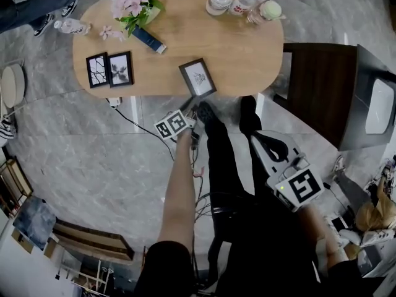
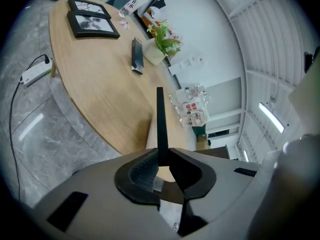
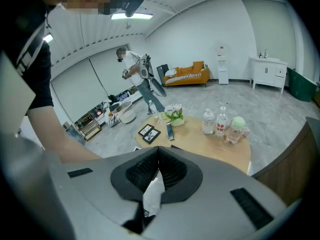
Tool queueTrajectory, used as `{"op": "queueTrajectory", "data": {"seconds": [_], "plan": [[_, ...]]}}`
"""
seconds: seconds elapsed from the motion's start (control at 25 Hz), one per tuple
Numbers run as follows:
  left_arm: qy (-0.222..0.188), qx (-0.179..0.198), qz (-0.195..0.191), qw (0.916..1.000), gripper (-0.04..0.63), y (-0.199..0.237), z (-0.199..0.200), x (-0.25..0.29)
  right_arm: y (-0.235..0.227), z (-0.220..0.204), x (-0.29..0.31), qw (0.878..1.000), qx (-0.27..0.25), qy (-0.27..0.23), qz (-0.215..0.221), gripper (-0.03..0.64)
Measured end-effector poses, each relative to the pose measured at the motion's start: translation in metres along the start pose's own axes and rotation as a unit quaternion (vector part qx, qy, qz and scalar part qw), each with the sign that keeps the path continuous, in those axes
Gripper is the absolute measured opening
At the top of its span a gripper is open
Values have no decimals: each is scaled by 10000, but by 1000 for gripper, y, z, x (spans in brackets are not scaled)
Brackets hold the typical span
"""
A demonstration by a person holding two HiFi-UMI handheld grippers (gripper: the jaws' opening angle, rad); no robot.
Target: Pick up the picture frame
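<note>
A black picture frame (image 1: 198, 77) with a white print sits in my left gripper (image 1: 194, 108), over the near edge of the oval wooden table (image 1: 247, 54). In the left gripper view the frame (image 2: 160, 124) shows edge-on as a thin black strip that runs away from the jaws. Both pads of my left gripper (image 2: 161, 158) press on its near edge. My right gripper (image 1: 249, 111) hangs in front of the table to the right, apart from the frame. Its jaws (image 3: 159, 151) meet with nothing between them.
Two more black frames (image 1: 110, 69) lie side by side on the table's left. A vase of pink flowers (image 1: 136, 6), a dark flat box (image 1: 149, 40) and several bottles (image 1: 241, 2) stand at the back. A dark cabinet (image 1: 322, 85) is at the right, a power strip (image 1: 114, 102) on the floor.
</note>
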State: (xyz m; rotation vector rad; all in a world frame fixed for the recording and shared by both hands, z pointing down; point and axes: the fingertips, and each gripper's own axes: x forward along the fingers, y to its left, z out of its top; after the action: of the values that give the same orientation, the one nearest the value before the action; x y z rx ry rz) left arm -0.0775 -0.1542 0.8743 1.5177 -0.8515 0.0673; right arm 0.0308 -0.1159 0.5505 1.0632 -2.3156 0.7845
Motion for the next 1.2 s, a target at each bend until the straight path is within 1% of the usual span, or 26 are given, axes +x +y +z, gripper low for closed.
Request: {"op": "queueTrajectory", "data": {"seconds": [0.08,0.2,0.32,0.44,0.68,0.76,0.88,0.92,1.0,1.08,1.12,1.2], "plan": [[-57,9,-97,9999,74,-11,4,-3,0,4,-7,10000,-5,-73,-58,12],[-140,44,-278,9995,74,-32,12,-10,-4,7,-18,9997,23,-10,-231,12],[-326,-40,-533,9980,72,-60,20,-24,-1,15,-31,9995,0,-138,-285,12],[-538,-222,-850,9947,72,-92,28,-42,4,30,-45,9990,-77,-307,-317,12],[-840,-313,-1436,9856,72,-165,43,-74,11,58,-69,9970,-226,-668,-332,12],[-980,-275,-1544,9827,72,-188,51,-84,10,66,-75,9961,-256,-780,-320,12],[-1194,-37,-1502,9814,72,-216,68,-101,11,78,-80,9946,-376,-923,-290,12],[-1282,-47,-1619,9784,72,-227,75,-107,13,84,-82,9938,-444,-989,-266,12],[-1460,-228,-1971,9692,72,-252,86,-123,21,96,-86,9917,-569,-1133,-196,12],[-1629,-652,-2290,9575,72,-275,93,-143,29,107,-91,9899,-652,-1251,-129,12],[-1724,-826,-2388,9521,72,-283,98,-153,32,113,-93,9889,-691,-1309,-105,12],[-1941,-895,-2464,9453,72,-293,110,-172,37,124,-95,9863,-789,-1447,-66,12]]}}
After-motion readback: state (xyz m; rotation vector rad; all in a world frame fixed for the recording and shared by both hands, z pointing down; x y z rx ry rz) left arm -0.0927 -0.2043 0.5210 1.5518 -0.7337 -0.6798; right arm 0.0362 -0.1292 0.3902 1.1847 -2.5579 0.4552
